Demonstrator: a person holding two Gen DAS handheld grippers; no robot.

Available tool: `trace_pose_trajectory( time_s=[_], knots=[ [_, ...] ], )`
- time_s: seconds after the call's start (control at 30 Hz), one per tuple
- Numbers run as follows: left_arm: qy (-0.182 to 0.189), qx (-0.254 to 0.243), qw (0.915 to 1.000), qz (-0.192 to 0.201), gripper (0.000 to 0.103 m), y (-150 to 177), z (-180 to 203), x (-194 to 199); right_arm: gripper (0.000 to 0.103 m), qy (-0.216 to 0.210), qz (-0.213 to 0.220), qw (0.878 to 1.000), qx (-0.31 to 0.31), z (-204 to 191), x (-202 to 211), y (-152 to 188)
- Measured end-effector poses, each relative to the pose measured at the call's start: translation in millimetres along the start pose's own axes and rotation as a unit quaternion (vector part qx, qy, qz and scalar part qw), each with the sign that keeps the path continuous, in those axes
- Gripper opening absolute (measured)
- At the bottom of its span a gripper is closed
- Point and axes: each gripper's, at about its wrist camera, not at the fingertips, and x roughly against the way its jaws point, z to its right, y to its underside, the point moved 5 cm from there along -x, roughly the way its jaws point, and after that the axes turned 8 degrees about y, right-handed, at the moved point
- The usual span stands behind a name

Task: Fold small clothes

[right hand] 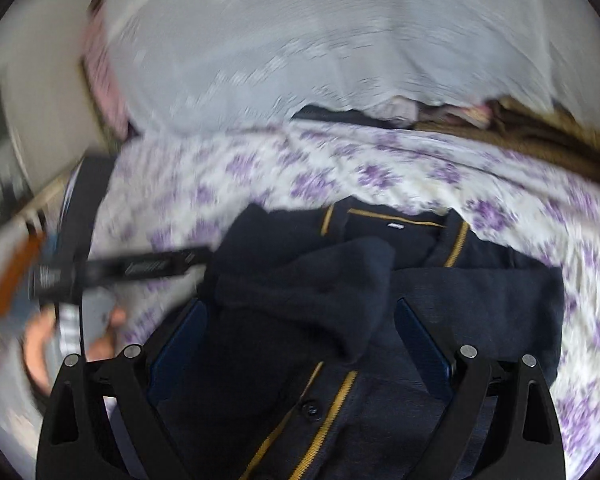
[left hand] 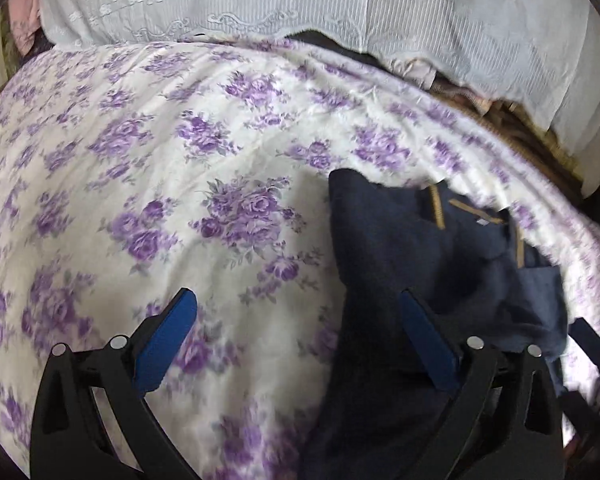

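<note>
A small navy cardigan (right hand: 340, 288) with mustard-yellow trim lies on the purple-flowered bedspread (right hand: 400, 168), one sleeve folded across its chest. My right gripper (right hand: 300, 308) is open and hovers just above it, jaws wide to either side of the folded sleeve, holding nothing. In the left wrist view the cardigan (left hand: 420, 248) lies at the right. My left gripper (left hand: 296, 300) is open and empty; its right finger (left hand: 424, 328) is over the cardigan's left edge and its left finger (left hand: 168, 332) over the bedspread (left hand: 180, 160). The left gripper also shows, blurred, in the right wrist view (right hand: 112, 268).
A white lace curtain (left hand: 300, 0) hangs along the far side of the bed. Pink cloth (left hand: 24, 16) sits at the far left, brown bedding (right hand: 540, 132) at the far right. The bedspread stretches wide to the left of the cardigan.
</note>
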Motion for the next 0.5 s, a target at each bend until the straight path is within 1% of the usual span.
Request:
trace_pose_trajectory(
  time_s=[0.07,0.13,0.17,0.2,0.23,0.27,0.3,0.33,0.37,0.4,0.43,0.47,0.5],
  knots=[
    [-0.012,-0.006,0.9999,-0.009,0.098,3,-4,-13,0.087,0.036,-0.001,0.998,0.052,-16,-8,6],
    [0.000,0.002,0.9996,-0.029,0.099,10,-11,-27,0.080,0.068,0.000,0.993,0.095,-28,-16,12],
    [0.006,0.007,0.9994,-0.034,0.099,12,-13,-31,0.079,0.080,0.001,0.991,0.109,-32,-20,13],
    [0.011,0.007,0.9993,-0.035,0.099,11,-15,-32,0.075,0.091,0.000,0.989,0.118,-34,-24,13],
    [0.009,0.002,0.9994,-0.034,0.099,11,-13,-31,0.067,0.099,-0.001,0.987,0.123,-36,-28,12],
    [0.002,-0.007,0.9995,-0.032,0.099,10,-11,-31,0.063,0.109,-0.005,0.986,0.129,-36,-34,11],
    [-0.002,-0.012,0.9995,-0.031,0.099,11,-10,-31,0.053,0.113,-0.007,0.985,0.132,-36,-37,11],
    [-0.005,-0.016,0.9994,-0.030,0.099,13,-9,-32,0.040,0.116,-0.006,0.984,0.132,-36,-40,10],
    [-0.006,-0.018,0.9994,-0.030,0.099,13,-9,-32,0.034,0.113,-0.004,0.985,0.130,-34,-40,10],
    [-0.003,-0.016,0.9994,-0.030,0.099,12,-10,-31,0.022,0.107,0.000,0.987,0.119,-29,-38,9],
    [0.001,-0.013,0.9995,-0.030,0.099,13,-11,-31,0.019,0.100,0.003,0.990,0.099,-22,-33,8],
    [0.004,-0.011,0.9995,-0.030,0.099,13,-12,-30,0.018,0.084,0.008,0.995,0.046,-4,-25,6],
    [0.005,-0.011,0.9995,-0.029,0.099,13,-12,-29,0.017,0.073,0.008,0.997,-0.006,15,-19,7]
  ],
)
